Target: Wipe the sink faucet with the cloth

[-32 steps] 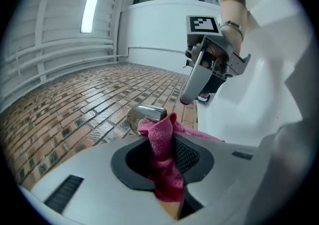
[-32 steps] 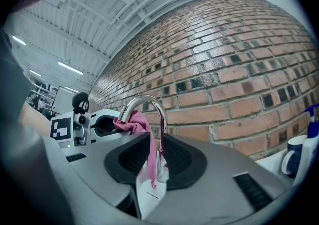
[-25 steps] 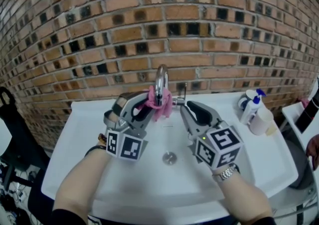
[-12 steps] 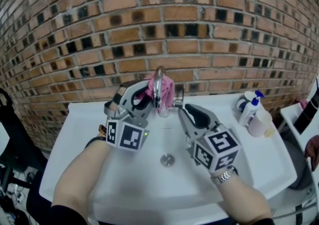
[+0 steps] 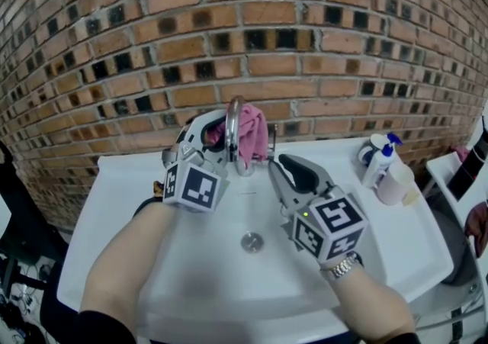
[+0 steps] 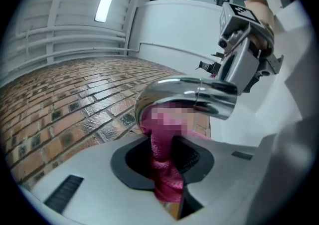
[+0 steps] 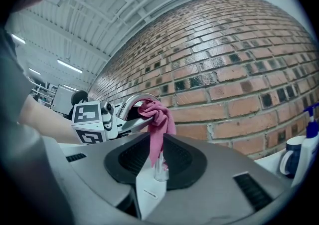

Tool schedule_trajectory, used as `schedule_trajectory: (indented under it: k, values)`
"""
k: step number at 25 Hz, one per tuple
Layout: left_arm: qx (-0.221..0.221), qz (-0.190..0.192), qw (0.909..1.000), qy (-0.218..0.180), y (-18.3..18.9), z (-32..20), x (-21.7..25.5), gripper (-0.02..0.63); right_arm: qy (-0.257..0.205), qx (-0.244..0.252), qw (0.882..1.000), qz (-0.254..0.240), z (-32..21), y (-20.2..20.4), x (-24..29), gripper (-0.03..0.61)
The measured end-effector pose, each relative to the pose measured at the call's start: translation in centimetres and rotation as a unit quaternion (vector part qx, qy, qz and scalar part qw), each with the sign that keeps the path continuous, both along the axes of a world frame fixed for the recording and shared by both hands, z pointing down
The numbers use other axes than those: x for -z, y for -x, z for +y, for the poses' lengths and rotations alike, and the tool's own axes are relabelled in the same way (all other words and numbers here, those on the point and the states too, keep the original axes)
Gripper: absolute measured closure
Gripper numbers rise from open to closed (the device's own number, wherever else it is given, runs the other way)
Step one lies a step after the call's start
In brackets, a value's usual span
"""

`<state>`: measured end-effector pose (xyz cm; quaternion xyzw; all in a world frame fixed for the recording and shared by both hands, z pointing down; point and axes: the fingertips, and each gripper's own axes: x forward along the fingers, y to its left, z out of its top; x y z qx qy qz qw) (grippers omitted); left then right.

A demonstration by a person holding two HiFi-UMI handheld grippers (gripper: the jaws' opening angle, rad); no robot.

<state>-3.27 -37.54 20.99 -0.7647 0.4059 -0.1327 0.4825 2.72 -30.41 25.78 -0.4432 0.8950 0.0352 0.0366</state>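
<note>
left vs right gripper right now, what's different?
Left gripper is shut on the pink cloth; right gripper holds no cloth, and whether it grips the small metal piece at its tips is unclear. Left sits high at the faucet arch; right sits lower, beside its base. Both hover over the white sink.

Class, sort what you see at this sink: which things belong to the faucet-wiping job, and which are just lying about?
In the job: faucet; pink cloth at its arch; left gripper, shut on the cloth; sink.
Lying about: spray bottle; pale container beside it; right gripper, open and holding nothing.
</note>
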Motion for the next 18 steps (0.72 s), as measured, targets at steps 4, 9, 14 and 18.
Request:
schedule_trajectory:
  k: [4,9,14,18]
  values:
    - [-0.003,0.004,0.9994,0.034,-0.1,-0.7,-1.3,0.531,0.001,-0.001,1.0,0.0,-0.1,-0.1,0.0,0.486]
    - [-0.001,-0.001,0.9983,0.058,-0.2,-0.9,-3.1,0.531,0.002,0.0,1.0,0.001,0.0,-0.1,-0.2,0.486]
    - [0.004,-0.007,0.9961,0.087,-0.1,-1.0,-5.2,0.531,0.007,-0.001,1.0,0.001,-0.2,0.0,-0.4,0.486]
    - [0.01,-0.014,0.9937,0.11,0.1,-1.2,-7.4,0.531,0.009,0.001,1.0,0.0,-0.3,0.0,-0.6,0.486]
